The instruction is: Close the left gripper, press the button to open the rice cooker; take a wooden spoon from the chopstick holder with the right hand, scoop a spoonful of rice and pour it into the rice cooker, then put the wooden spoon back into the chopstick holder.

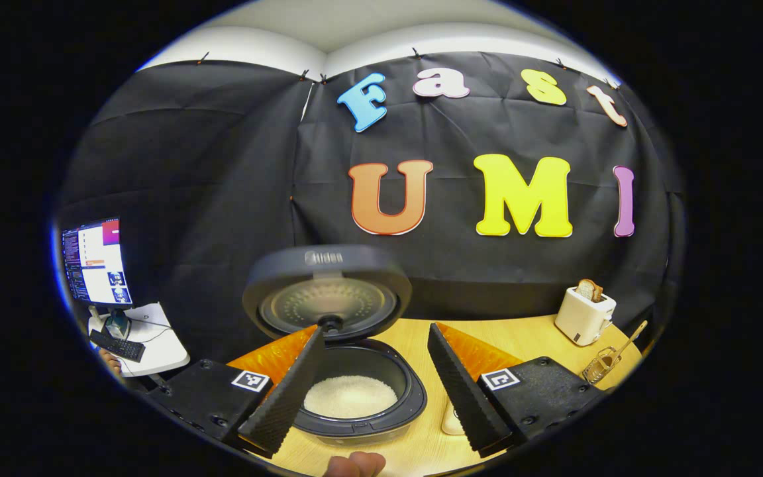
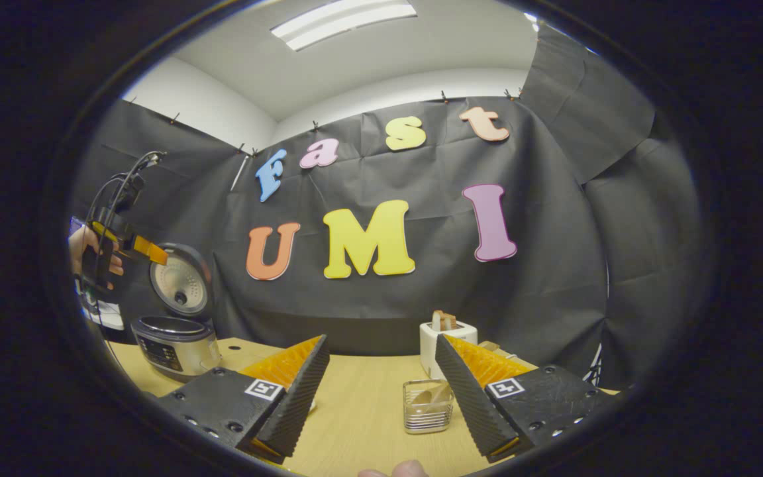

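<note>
1. Cooker [image 1: 355,391] lid up, rice in the pot; left gripper [image 1: 375,384] above it, jaws wide, empty.
2. Right gripper [image 2: 381,397] jaws wide, empty, facing holder [image 2: 427,405] on desk [image 2: 355,424].
3. Spoon [image 1: 623,348] leans in holder; approach straight, pinch handle high, lift vertically.

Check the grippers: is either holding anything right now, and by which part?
Nothing is held. The left gripper is open over the open rice cooker; the right gripper is open, with the wooden spoon in the chopstick holder.

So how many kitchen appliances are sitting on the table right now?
2. The rice cooker stands with its lid up, right before the left gripper; the toaster stands toward the table's far right. Others may be hidden.
</note>
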{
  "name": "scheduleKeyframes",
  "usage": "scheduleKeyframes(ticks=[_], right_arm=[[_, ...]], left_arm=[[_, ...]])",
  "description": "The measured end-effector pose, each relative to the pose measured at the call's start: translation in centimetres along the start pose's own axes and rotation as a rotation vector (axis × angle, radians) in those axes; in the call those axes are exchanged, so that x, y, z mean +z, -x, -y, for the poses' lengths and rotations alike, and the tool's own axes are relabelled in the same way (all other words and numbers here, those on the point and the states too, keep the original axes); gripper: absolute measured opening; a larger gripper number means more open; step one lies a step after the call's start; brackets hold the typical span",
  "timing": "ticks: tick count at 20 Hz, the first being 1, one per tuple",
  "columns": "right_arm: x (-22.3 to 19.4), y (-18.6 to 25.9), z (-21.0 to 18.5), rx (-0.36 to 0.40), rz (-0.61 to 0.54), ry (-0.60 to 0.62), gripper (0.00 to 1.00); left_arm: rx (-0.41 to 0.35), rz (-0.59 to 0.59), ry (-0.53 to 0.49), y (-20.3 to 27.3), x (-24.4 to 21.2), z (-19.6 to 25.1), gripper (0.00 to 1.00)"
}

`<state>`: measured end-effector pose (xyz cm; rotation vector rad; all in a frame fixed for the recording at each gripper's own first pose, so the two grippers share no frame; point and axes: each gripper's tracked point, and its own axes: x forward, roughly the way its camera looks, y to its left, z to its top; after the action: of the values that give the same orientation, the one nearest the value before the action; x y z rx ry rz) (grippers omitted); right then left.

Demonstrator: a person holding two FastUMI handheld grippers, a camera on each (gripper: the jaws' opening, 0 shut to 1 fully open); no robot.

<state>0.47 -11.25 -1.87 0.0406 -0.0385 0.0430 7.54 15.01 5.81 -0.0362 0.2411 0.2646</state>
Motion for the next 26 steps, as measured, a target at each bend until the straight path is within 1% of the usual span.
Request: scheduleKeyframes(ticks=[4,7,9,10,11,13,14,15,16,17,18,19,21,23,25,26], right_arm=[[-0.3,0.3,1.8,-0.043,-0.020,-0.003,0.95],[-1.1,0.4,3.3,-0.072,-0.053,-0.020,0.96],[-1.8,0.4,4.3,-0.095,-0.076,-0.033,0.96],[-2.2,0.5,4.6,-0.105,-0.091,-0.037,0.93],[-2.7,0.6,4.9,-0.111,-0.105,-0.038,0.96],[-3.6,0.7,5.4,-0.120,-0.136,-0.038,0.96],[-4.0,0.7,5.7,-0.126,-0.151,-0.039,0.99],[-4.3,0.6,5.9,-0.131,-0.164,-0.044,0.99],[-4.7,0.6,6.2,-0.135,-0.176,-0.050,0.95],[-5.0,0.4,6.7,-0.143,-0.183,-0.052,0.96],[-5.2,0.1,7.1,-0.149,-0.194,-0.046,0.92],[-5.3,-0.4,7.5,-0.155,-0.202,-0.037,0.96],[-5.4,-1.1,8.5,-0.167,-0.215,-0.032,0.96],[-5.8,-2.1,9.2,-0.175,-0.233,-0.033,0.96],[-6.8,-3.2,9.5,-0.166,-0.267,-0.037,0.96],[-7.4,-3.7,9.2,-0.151,-0.296,-0.051,0.93]], left_arm=[[-0.029,0.104,-0.020,1.8,0.4,1.6,1.00],[-0.031,0.163,-0.043,3.3,-0.7,2.9,0.99],[-0.058,0.171,-0.047,4.1,-2.0,4.6,1.00],[-0.071,0.179,-0.054,4.5,-2.3,5.4,1.00],[-0.085,0.185,-0.061,4.8,-2.7,6.2,0.99],[-0.123,0.191,-0.076,5.5,-3.5,7.8,0.99],[-0.134,0.187,-0.073,5.7,-3.9,8.3,0.99],[-0.147,0.181,-0.068,6.0,-4.5,8.8,0.95],[-0.158,0.180,-0.063,6.4,-5.0,9.3,0.99],[-0.161,0.182,-0.061,6.6,-5.5,9.6,0.99],[-0.157,0.180,-0.063,6.8,-6.0,9.6,0.99],[-0.148,0.176,-0.067,7.0,-6.4,9.5,0.99],[-0.112,0.182,-0.073,7.6,-6.7,8.8,0.99],[-0.112,0.195,-0.065,8.1,-6.6,9.0,0.99],[-0.118,0.200,-0.062,8.3,-6.6,9.2,0.99],[-0.117,0.196,-0.062,8.3,-6.7,9.2,0.99]])
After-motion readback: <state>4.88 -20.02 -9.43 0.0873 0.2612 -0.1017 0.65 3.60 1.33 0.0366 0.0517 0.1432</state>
